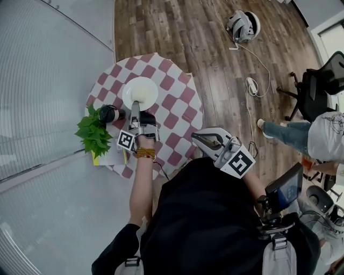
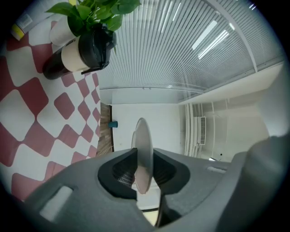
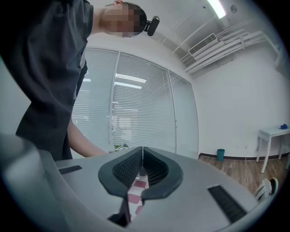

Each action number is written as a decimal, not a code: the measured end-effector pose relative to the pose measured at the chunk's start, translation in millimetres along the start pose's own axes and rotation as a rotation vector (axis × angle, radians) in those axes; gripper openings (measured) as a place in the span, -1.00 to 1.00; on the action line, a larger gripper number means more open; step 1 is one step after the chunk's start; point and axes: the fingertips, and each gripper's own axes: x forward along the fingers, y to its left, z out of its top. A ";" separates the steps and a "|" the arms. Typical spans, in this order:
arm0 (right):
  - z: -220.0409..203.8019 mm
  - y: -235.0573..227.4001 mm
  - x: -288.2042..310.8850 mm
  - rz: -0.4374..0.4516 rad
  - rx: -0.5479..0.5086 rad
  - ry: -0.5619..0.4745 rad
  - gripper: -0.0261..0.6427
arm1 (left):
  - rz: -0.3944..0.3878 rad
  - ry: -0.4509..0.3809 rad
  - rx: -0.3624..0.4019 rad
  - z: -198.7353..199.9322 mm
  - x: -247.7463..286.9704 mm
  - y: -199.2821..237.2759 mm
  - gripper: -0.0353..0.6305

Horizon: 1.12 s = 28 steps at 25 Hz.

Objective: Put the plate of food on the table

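The white plate [image 1: 141, 91] [image 2: 142, 138] is flat over the checkered worktop [image 1: 177, 107], toward its 12 o'clock side; whether it touches the cloth, I cannot tell. The left gripper [image 1: 135, 106] [image 2: 144, 168] pinches the plate's rim at 6 o'clock between its fingers. A dark cup [image 1: 109, 114] [image 2: 77, 53] stands at 8 o'clock of the plate, with a green plant [image 1: 94, 134] [image 2: 93, 10] beside it. The right gripper [image 1: 195, 136] [image 3: 142, 164], at 4 o'clock by the worktop's edge, has its fingers pressed together on nothing.

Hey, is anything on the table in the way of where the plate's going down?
Nothing visible is. The left gripper holds the plate by its rim over a bare part of the checkered table. The cup and plant stand aside, near the table's edge.
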 end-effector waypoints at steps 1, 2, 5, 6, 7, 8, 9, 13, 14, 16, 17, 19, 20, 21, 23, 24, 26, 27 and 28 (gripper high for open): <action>-2.1 -3.2 -0.8 -0.003 -0.003 0.011 -0.89 | 0.012 0.003 -0.002 -1.0 4.9 7.7 -0.68; -5.5 -6.9 -1.8 -0.009 0.005 0.026 -0.89 | 0.026 0.003 -0.004 -1.5 9.5 15.7 -0.68; -14.2 -18.9 -2.2 -0.019 0.021 0.056 -0.89 | 0.066 -0.009 -0.018 -0.7 21.5 38.9 -0.68; -14.9 -22.7 -1.5 -0.018 0.015 0.055 -0.89 | 0.076 -0.016 -0.027 -0.4 25.2 45.5 -0.68; -15.5 -26.5 -0.6 -0.020 0.014 0.056 -0.89 | 0.084 -0.023 -0.036 -0.2 28.8 51.5 -0.68; -15.6 -30.4 0.3 -0.023 0.015 0.053 -0.89 | 0.090 -0.026 -0.041 -0.2 32.4 57.1 -0.68; -16.0 -34.2 1.1 -0.024 0.010 0.052 -0.89 | 0.097 -0.023 -0.042 -0.4 36.1 62.7 -0.68; -26.7 -49.1 -1.4 -0.037 0.016 0.086 -0.89 | 0.136 -0.002 -0.036 -3.5 52.3 86.7 -0.68; -26.9 -53.7 -1.7 -0.052 0.038 0.076 -0.89 | 0.146 -0.003 -0.040 -4.0 56.4 93.1 -0.68; -29.5 -61.1 -3.3 -0.073 0.061 0.075 -0.89 | 0.173 -0.010 -0.051 -4.2 62.6 107.6 -0.68; -31.4 -64.2 -4.5 -0.079 0.064 0.081 -0.89 | 0.190 -0.015 -0.056 -4.0 64.8 115.8 -0.68; -34.7 -70.2 -7.0 -0.088 0.066 0.089 -0.89 | 0.213 -0.020 -0.055 -3.6 69.9 130.6 -0.68; -36.3 -73.1 -8.5 -0.097 0.070 0.090 -0.89 | 0.224 -0.021 -0.052 -3.9 72.0 137.7 -0.68; -39.8 -75.4 -10.9 -0.103 0.071 0.101 -0.89 | 0.239 -0.022 -0.052 -4.6 73.1 145.8 -0.68; -49.2 -79.5 -16.7 -0.115 0.065 0.139 -0.89 | 0.273 -0.031 -0.062 -5.6 74.1 161.9 -0.68; -51.0 -82.5 -18.7 -0.123 0.066 0.144 -0.89 | 0.290 -0.038 -0.065 -5.2 74.5 170.0 -0.68; -50.6 -89.4 -21.0 -0.147 0.085 0.128 -0.89 | 0.321 -0.051 -0.071 -3.7 75.8 183.9 -0.68; -51.3 -92.3 -22.2 -0.156 0.095 0.126 -0.89 | 0.331 -0.057 -0.074 -2.9 77.1 189.1 -0.68; -53.3 -94.6 -23.8 -0.162 0.098 0.133 -0.89 | 0.336 -0.060 -0.075 -2.4 79.0 193.4 -0.68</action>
